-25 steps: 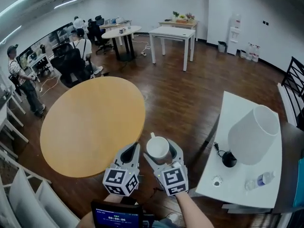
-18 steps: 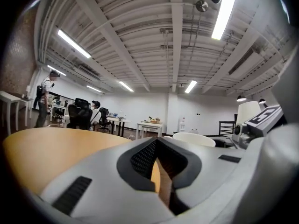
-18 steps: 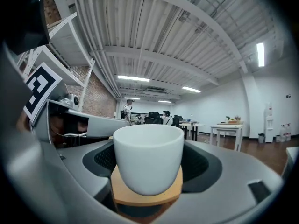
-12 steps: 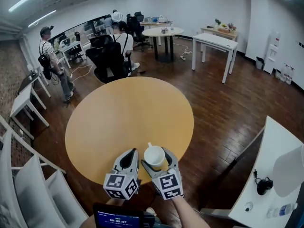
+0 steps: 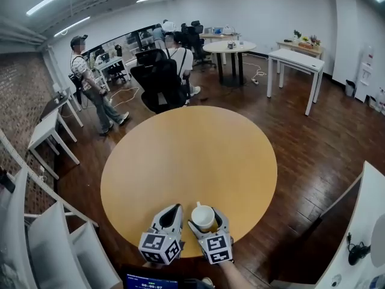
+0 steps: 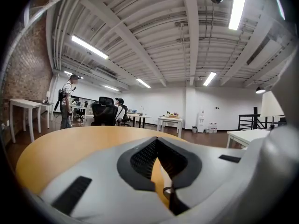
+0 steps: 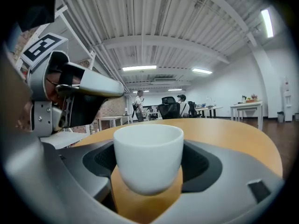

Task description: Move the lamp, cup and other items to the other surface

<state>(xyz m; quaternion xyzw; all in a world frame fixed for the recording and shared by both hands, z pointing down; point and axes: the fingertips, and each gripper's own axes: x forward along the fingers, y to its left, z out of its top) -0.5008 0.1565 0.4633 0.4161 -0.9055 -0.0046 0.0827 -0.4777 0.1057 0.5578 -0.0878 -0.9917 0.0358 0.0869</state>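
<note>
Brick covered the wall (image 5: 24, 95) on the far left, with white side tables (image 5: 51, 131) in front of it and a standing person (image 5: 90, 86) just beyond them. A black office chair (image 5: 159, 83) stood at the far edge of the round wooden table (image 5: 186, 155), which filled the middle of my head view.

At the near edge of that table I had both tools side by side. The left gripper (image 5: 175, 208) sat left of the other, its jaws pressed together with nothing between them; its own camera showed only the wood through the slit beneath the meeting tips. Just right of it, the right gripper (image 5: 206, 221) had its jaws spread wide and clamped on the white cup (image 7: 148, 153), one pad against each side. The cup stood upright, its mouth up and its handle turned towards the far side. It was over the near rim of the wooden top; I could not tell whether its base touched the wood.

Well apart at the near right, across a strip of dark floor, lay the white surface (image 5: 367, 209), with a small black corded object (image 5: 356, 253) on it, partly cut off by the frame.
</note>
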